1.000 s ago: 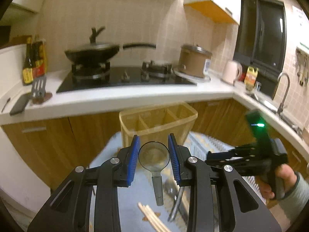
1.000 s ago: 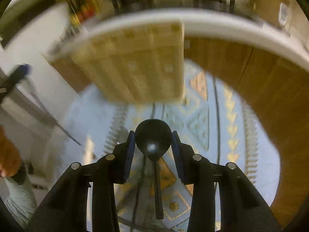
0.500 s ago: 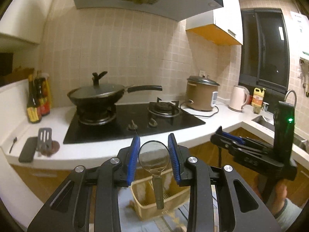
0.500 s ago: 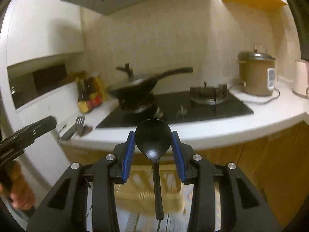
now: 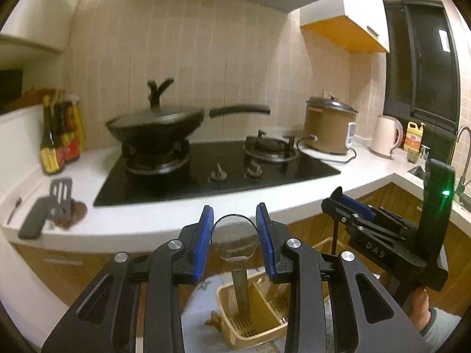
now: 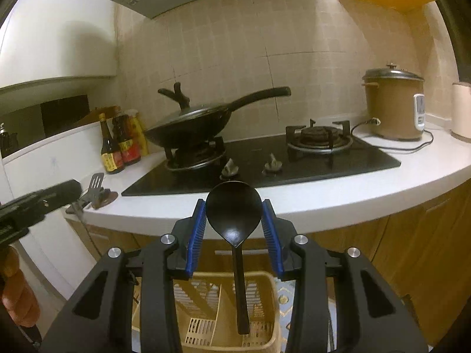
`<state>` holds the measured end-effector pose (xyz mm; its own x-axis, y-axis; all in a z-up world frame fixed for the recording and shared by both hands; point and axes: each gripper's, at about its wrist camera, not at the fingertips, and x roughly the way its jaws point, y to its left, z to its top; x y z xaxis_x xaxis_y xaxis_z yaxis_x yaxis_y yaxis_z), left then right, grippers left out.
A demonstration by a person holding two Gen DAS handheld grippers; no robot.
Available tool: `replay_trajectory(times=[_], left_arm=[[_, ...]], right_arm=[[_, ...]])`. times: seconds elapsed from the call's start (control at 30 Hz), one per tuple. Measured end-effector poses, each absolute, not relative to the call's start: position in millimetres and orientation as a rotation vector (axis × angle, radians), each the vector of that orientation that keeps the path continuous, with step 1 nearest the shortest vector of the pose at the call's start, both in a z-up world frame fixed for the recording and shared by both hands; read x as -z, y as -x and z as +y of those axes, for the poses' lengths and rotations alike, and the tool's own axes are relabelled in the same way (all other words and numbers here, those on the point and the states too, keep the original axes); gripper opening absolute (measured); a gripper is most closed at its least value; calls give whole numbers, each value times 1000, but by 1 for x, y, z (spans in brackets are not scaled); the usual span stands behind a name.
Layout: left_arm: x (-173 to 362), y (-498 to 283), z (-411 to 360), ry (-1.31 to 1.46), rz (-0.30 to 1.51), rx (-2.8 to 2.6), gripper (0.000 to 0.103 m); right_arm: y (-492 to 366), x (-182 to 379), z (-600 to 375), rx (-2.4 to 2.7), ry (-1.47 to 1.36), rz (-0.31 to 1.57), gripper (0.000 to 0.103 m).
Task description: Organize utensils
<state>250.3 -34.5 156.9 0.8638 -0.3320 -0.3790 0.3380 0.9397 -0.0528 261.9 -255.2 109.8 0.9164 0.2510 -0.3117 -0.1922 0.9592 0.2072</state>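
My left gripper (image 5: 234, 236) is shut on a metal spoon (image 5: 234, 239), bowl up between the blue pads, handle hanging down over a beige slotted utensil caddy (image 5: 266, 328) on the floor rug. My right gripper (image 6: 233, 223) is shut on a black spoon (image 6: 233, 209), bowl up, its handle pointing down into the same caddy (image 6: 266, 344). The right gripper also shows in the left wrist view (image 5: 353, 210) at right, a thin black handle hanging from it. The left gripper's tip shows at the left edge of the right wrist view (image 6: 44, 198).
A white countertop (image 6: 338, 197) holds a black hob (image 6: 265, 161), a lidded wok (image 6: 191, 123), sauce bottles (image 6: 117, 147), a slotted spatula (image 5: 61, 197), a brown rice cooker (image 6: 391, 111) and a kettle (image 5: 385, 136). Wooden cabinets (image 6: 412, 250) stand below. A sink tap (image 5: 463, 147) is far right.
Both grippers have tilted up from looking down at the floor and caddy to facing the stove, each still holding its spoon. The caddy now lies low in both views.
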Motion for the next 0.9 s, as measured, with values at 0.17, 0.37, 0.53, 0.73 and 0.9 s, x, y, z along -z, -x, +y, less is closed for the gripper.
replay_trajectory(times=[0.17,0.37,0.53,0.73,0.9], left_arm=[[-139,-252,-28,0,444,377,29],[-137,-235,-21,18,474,401,34],[-142,-204,-14,8,507,402,35],[-135,-160,-20,-51,594,436,39],[-103,-134,-28,-90,723,476,39]], right_arm=[[-250,-103,-257,-229,-181,364,36],[-227,-108,-261,-259,-199,426,61],[-197,-118,-264,-241,-177,491,61],[-156,-120,-269,-254,-162,655,61],[-132,-94,-271,-281,-184,824,61]])
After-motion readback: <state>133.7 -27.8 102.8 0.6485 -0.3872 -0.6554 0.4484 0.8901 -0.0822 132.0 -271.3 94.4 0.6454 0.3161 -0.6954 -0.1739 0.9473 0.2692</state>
